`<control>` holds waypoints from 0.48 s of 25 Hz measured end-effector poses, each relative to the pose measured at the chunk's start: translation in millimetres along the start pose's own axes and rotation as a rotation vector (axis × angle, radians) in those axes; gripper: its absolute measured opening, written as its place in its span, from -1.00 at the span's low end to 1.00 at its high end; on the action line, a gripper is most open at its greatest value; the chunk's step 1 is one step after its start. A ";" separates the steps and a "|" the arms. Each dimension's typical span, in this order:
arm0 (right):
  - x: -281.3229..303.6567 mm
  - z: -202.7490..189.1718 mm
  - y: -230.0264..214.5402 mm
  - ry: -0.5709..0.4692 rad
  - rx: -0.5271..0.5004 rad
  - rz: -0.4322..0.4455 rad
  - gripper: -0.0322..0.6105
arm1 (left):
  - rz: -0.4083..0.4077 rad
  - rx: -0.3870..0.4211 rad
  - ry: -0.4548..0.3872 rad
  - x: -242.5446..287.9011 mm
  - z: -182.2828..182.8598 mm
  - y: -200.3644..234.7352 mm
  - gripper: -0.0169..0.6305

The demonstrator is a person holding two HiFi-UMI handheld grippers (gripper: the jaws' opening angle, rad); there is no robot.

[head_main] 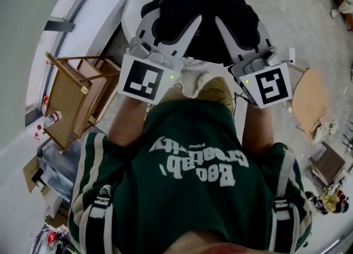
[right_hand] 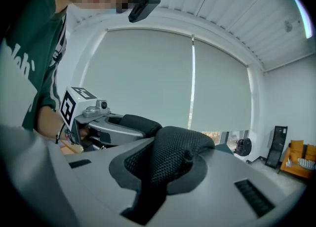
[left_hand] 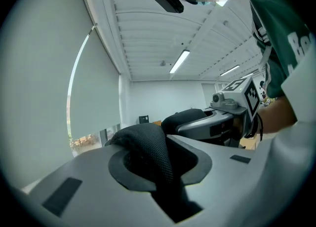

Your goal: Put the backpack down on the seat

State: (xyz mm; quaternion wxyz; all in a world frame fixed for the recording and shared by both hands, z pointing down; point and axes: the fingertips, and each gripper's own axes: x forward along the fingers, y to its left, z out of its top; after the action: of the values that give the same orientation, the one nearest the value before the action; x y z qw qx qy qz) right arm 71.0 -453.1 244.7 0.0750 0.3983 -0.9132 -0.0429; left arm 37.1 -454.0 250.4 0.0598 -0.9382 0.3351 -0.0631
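A black backpack [head_main: 204,10] hangs in front of me in the head view, over a white rounded seat [head_main: 134,12]. My left gripper [head_main: 185,26] is shut on one padded black mesh strap [left_hand: 148,152], which fills the gap between its jaws. My right gripper [head_main: 225,26] is shut on the other mesh strap [right_hand: 170,159] in the same way. Both grippers point upward, so their views show ceiling and window. Each shows in the other's view: the right gripper [left_hand: 197,121] and the left gripper [right_hand: 129,124]. The backpack's lower part is hidden.
A wooden rack [head_main: 69,101] stands on the floor at the left by the window wall. A round wooden stool [head_main: 309,101] stands at the right, with clutter [head_main: 328,192] behind it. My green shirt [head_main: 193,181] fills the lower half of the head view.
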 end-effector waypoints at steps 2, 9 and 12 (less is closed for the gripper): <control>16.3 -19.4 -11.5 0.023 0.022 0.021 -0.68 | 0.002 -0.017 0.033 14.0 -20.6 12.9 -0.64; 70.5 -100.3 -62.1 0.087 0.150 0.158 -0.68 | 0.068 -0.065 0.179 74.8 -100.3 48.1 -0.64; 95.1 -144.0 -84.6 0.131 0.190 0.207 -0.68 | 0.096 -0.117 0.236 104.6 -142.7 64.2 -0.64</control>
State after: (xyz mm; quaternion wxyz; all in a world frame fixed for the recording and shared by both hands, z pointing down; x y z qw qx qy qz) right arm 92.8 -583.0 384.7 0.1006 0.3095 -0.9424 0.0777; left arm 54.8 -579.9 389.2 -0.0321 -0.9090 0.3874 -0.1504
